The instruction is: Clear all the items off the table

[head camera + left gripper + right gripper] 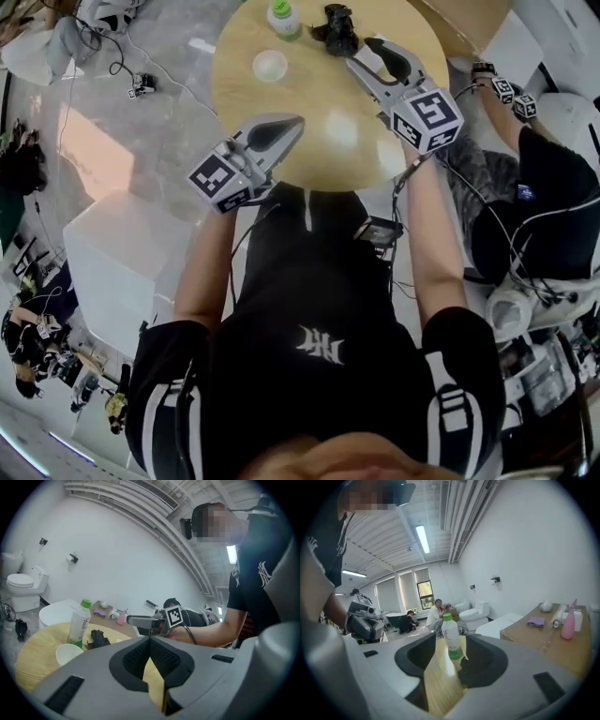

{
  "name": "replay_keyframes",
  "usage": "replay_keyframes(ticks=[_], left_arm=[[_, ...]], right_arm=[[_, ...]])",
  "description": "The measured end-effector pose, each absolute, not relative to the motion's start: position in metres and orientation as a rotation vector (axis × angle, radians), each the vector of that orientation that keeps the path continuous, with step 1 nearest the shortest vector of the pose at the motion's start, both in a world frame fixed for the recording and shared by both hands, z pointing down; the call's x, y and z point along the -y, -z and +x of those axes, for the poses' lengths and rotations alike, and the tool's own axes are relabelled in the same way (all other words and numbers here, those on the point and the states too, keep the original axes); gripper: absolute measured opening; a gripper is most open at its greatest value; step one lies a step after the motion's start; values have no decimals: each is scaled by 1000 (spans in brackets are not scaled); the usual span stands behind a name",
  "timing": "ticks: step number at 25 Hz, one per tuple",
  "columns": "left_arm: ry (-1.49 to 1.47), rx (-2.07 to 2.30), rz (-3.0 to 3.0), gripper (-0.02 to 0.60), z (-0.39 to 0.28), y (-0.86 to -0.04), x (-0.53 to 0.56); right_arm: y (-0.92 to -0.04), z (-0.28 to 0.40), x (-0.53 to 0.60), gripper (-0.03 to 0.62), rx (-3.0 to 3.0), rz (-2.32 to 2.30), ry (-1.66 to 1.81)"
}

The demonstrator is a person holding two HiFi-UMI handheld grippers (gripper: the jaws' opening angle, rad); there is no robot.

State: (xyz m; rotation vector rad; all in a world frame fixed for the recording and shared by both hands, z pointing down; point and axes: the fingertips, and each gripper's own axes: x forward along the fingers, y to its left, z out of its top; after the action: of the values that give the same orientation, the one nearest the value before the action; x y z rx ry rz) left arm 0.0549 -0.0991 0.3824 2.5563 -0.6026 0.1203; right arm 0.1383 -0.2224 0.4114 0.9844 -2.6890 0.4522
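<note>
Head view: I log 1 round wooden bench (314,108) with 3 items at its far side: 1 green-capped bottle (284,18), 1 white cup (270,65) nearer me, and 1 black crumpled object (339,30) right of the bottle. The left tongs (292,123) sit over the near edge. The right tongs (364,54) have their tips just beside the black object. Left gripper view: tongs closed tip to tip, nothing between. Right gripper view: tongs moderately parted, holding nothing. The bottle stands upright beyond the gap, the black object by 1 pad.
</note>
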Motion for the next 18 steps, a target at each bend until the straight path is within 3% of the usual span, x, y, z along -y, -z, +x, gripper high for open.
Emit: replay_keyframes(ticks=[11, 12, 13, 18], left_arm=[[-107, 686, 2497, 12, 45, -416, 125], [-109, 689, 2498, 12, 44, -419, 125], [-110, 690, 2498, 12, 44, -422, 125], [-86, 683, 2488, 12, 44, -427, 129]], right_arm=[[-506, 109, 275, 207, 2471, 857, -514], [-510, 108, 275, 265, 2461, 862, -514], [-513, 108, 276, 281, 2451, 868, -513], [-520, 109, 281, 281, 2392, 899, -509]])
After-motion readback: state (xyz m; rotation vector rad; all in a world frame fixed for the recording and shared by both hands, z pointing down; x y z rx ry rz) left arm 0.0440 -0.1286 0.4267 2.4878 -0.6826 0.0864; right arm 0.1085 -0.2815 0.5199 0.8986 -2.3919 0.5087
